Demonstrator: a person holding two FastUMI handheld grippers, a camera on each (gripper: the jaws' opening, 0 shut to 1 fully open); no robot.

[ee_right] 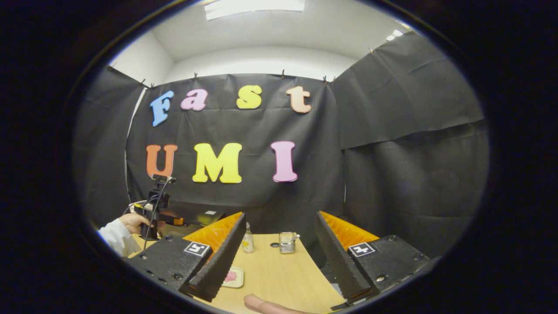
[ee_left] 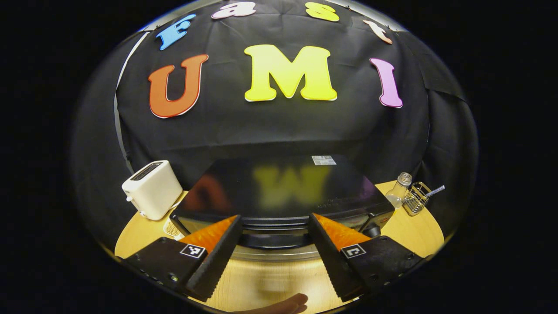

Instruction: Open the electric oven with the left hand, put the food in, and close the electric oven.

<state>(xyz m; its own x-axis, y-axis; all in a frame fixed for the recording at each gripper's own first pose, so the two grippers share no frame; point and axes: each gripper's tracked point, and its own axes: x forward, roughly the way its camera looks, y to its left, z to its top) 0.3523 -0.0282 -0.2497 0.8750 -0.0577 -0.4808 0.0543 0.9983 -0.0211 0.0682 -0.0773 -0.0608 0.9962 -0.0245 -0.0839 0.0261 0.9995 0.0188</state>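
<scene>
Left gripper (ee_left: 275,244): jaws spread wide with nothing between them, hovering just above the oven's front top edge; it also shows far off in the right gripper view (ee_right: 174,220), held by a hand (ee_right: 133,222) in a white sleeve (ee_right: 114,239).
Right gripper (ee_right: 279,253): jaws wide apart and empty, held above the desk, well clear of the oven.
Electric oven (ee_left: 279,192): a black, glossy-topped box at the back of the desk, its door shut as far as I can tell from above.
Food (ee_right: 230,275): something pink on a small pale tray (ee_right: 237,279) near the desk's front edge, just beside the right gripper's left finger.
Toaster (ee_left: 152,188): white, at the desk's left edge beside the oven.
Bottle (ee_left: 399,190): clear glass, at the oven's right.
Wire holder (ee_left: 416,197): small metal basket, just beside the bottle, near the back right corner.
Desk (ee_left: 405,226): light wood.
Fingertip (ee_left: 283,304): a person's, at the bottom of the left gripper view.
</scene>
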